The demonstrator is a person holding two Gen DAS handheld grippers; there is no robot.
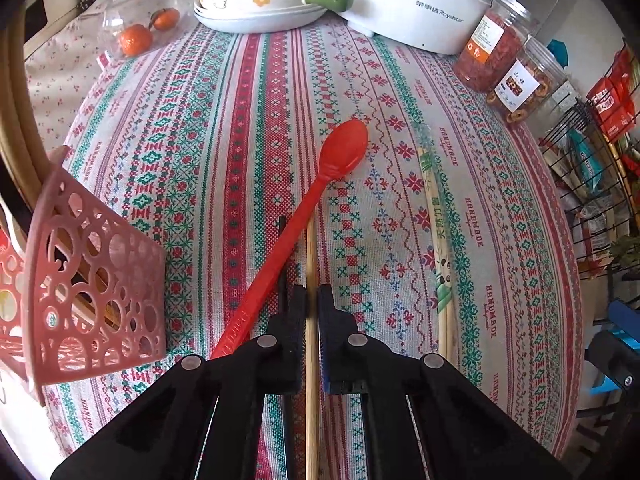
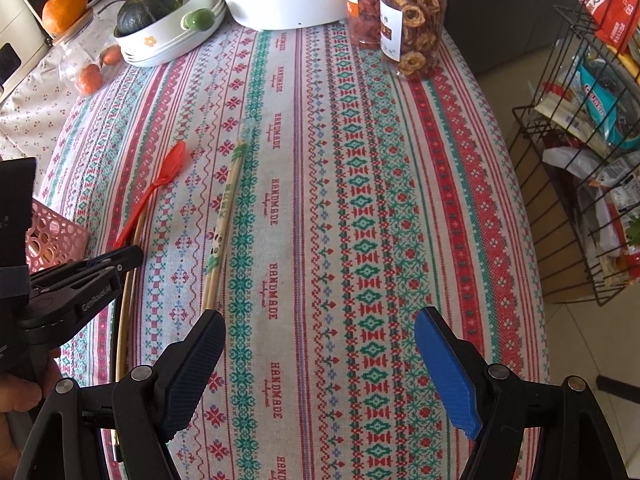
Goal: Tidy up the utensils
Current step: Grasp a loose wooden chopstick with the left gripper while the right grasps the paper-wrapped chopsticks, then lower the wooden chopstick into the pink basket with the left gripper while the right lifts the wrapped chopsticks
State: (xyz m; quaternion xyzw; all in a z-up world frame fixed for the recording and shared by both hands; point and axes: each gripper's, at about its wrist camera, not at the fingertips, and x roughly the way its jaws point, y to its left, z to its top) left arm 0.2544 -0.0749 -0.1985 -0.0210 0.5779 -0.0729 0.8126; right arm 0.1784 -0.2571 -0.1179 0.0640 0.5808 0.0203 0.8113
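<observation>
In the left wrist view my left gripper is shut on a plain bamboo chopstick that lies lengthwise between its pads on the patterned tablecloth. A red plastic spoon lies slanted just left of the chopstick, its bowl pointing away. A wrapped pair of chopsticks lies to the right. In the right wrist view my right gripper hangs open over bare cloth with nothing between its fingers. The wrapped pair lies just ahead of its left finger. The spoon and my left gripper are further left.
A pink perforated basket with sticks inside stands at the left. At the far edge are a white cooker, stacked bowls holding a squash, and two snack jars. A wire rack stands beyond the table's right side.
</observation>
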